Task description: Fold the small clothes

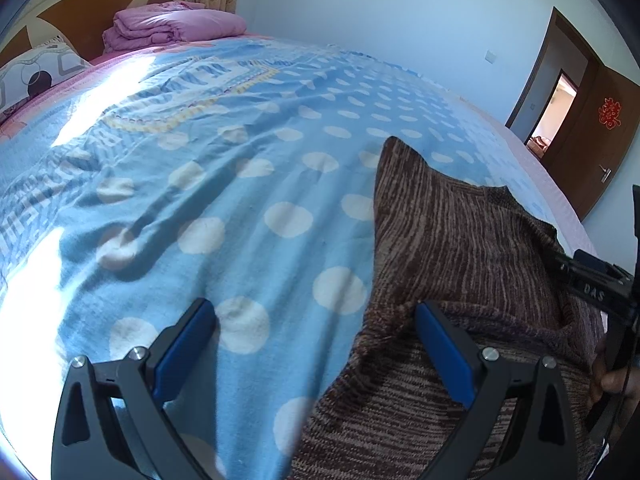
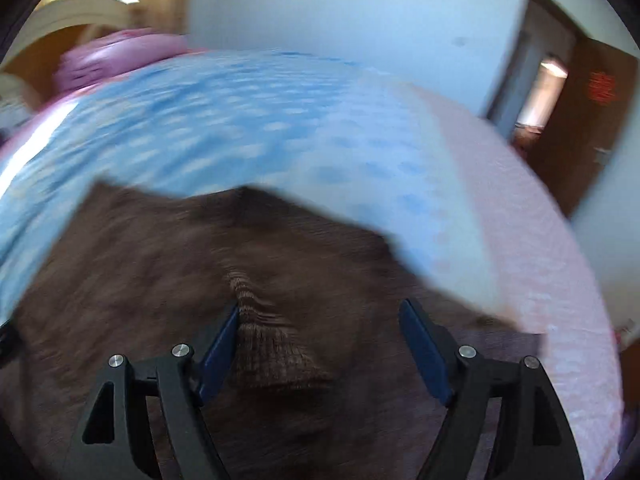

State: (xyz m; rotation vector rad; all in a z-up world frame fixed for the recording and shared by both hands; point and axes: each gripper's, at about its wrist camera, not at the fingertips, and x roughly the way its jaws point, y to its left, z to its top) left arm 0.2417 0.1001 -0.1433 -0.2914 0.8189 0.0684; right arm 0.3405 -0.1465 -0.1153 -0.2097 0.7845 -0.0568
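Both wide open, holding nothing: left gripper (image 1: pixel 316 344) straddles brown knit garment (image 1: pixel 460 240) edge on the bed (image 1: pixel 200 184), right gripper (image 2: pixel 320 340) over a raised fold—pinch edges squarely, fold w/o bunching.

A home bedroom is shown: a bed covered by a blue polka-dot blanket (image 1: pixel 248 184), a folded pink quilt (image 1: pixel 172 28) against the wooden headboard (image 1: pixel 80 12), and a brown door (image 1: pixel 600 136) ahead right.
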